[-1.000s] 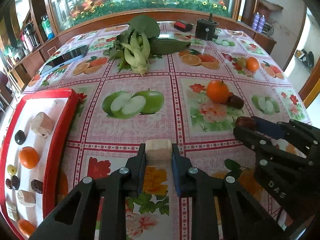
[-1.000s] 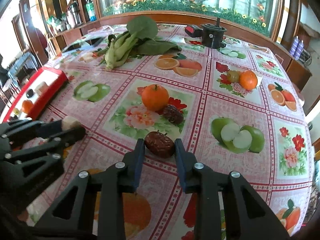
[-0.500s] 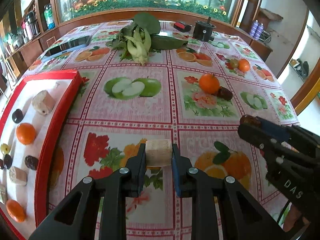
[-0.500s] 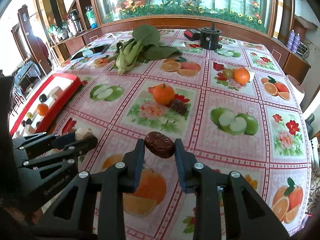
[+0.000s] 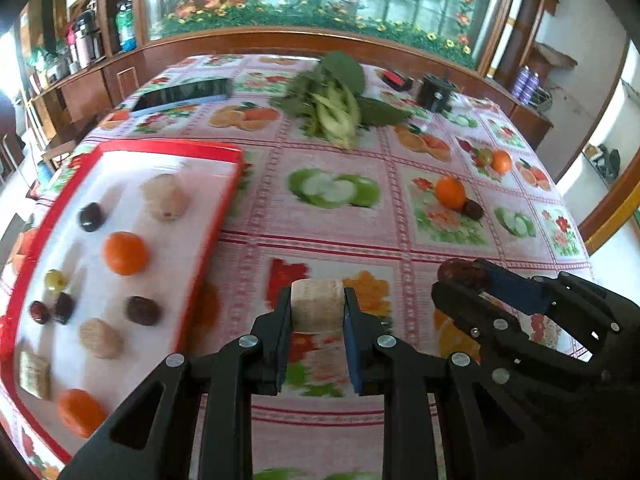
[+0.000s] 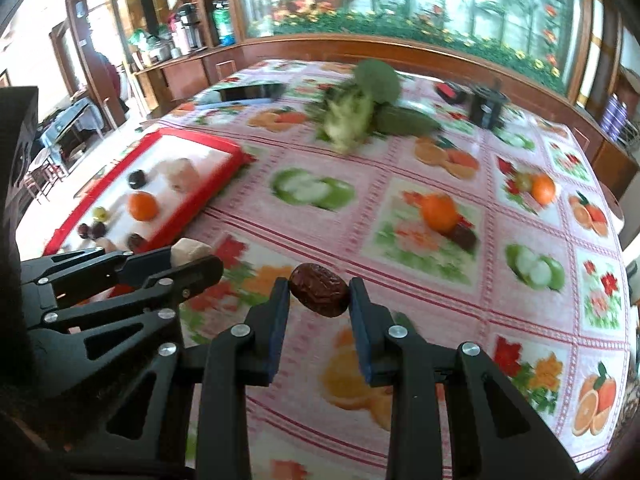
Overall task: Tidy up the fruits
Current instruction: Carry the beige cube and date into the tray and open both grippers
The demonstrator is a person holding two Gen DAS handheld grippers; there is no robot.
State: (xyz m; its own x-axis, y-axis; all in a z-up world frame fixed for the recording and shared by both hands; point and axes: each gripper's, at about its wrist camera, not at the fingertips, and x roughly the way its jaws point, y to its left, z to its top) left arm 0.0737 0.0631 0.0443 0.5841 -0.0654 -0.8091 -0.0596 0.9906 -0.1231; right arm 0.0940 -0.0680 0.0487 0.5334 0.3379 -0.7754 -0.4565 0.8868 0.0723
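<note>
above fruit-print tablecloth [image 5: 328, 236], left gripper [image 5: 317, 312] clamps beige chunk [image 5: 317, 309]; right gripper [image 6: 319, 292] clamps red date [image 6: 319, 290].

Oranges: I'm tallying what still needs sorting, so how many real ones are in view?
4. Two lie in the red tray: one mid-tray, one at its near end. Two sit on the tablecloth: one beside a dark date, one farther right. Printed oranges excluded.
</note>
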